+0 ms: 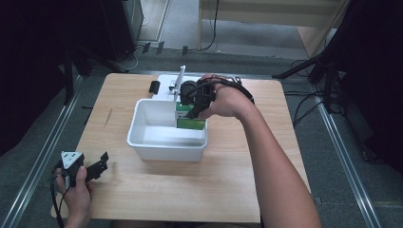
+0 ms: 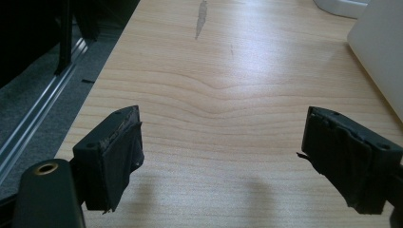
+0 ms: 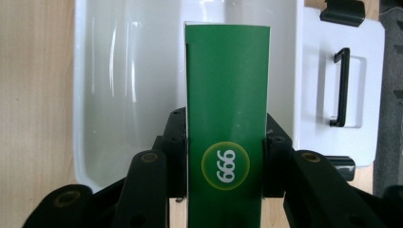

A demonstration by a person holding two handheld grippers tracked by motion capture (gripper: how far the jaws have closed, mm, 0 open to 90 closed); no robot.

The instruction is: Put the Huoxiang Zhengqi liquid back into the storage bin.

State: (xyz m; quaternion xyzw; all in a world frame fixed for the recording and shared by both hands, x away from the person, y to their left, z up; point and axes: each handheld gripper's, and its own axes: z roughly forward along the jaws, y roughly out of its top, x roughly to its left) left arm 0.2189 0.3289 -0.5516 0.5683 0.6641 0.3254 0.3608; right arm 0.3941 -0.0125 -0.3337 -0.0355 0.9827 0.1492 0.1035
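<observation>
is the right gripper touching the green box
Touching. In the right gripper view, the right gripper has both black jaws pressed flat against the sides of the green cardboard box.

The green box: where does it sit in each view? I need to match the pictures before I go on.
High view: the green box is centre, at the white bin's far right corner, under the right gripper.
Left gripper view: not in this picture; a bin wall edges in at right.
Right gripper view: the box stands centre, clamped between the jaws over the bin.
Shared landmark: the white bin.
</observation>
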